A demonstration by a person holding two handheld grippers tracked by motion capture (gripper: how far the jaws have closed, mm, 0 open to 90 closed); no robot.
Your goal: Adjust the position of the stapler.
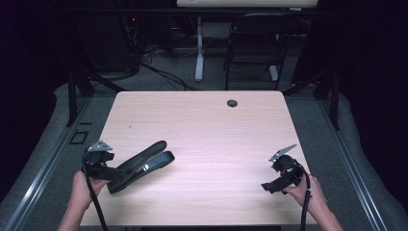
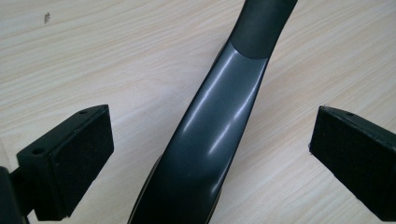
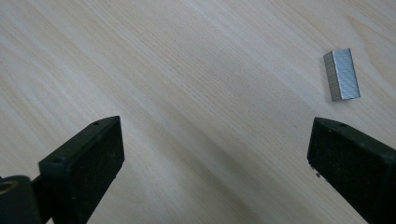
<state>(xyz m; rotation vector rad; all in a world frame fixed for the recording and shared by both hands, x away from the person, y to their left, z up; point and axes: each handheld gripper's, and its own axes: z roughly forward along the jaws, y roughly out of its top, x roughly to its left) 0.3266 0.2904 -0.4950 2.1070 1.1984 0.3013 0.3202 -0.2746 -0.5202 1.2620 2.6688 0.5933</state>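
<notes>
A black stapler (image 1: 144, 163) lies at the left of the wooden table (image 1: 202, 120), its nose pointing up and right. My left gripper (image 1: 114, 172) is at the stapler's rear end. In the left gripper view it (image 2: 212, 140) stands open, one jaw on each side of the stapler's glossy top arm (image 2: 219, 121), and neither pad touches it. My right gripper (image 1: 271, 186) hovers low over the table near the front right corner. In the right gripper view it (image 3: 215, 149) is open over bare wood. A small silver strip of staples (image 3: 342, 74) lies just beyond its right jaw.
A round cable hole (image 1: 232, 103) sits near the table's far edge. Beyond the table stand a dark chair (image 1: 255, 43) and a white desk leg (image 1: 199, 48) on a floor with cables. Dark curtains close in both sides.
</notes>
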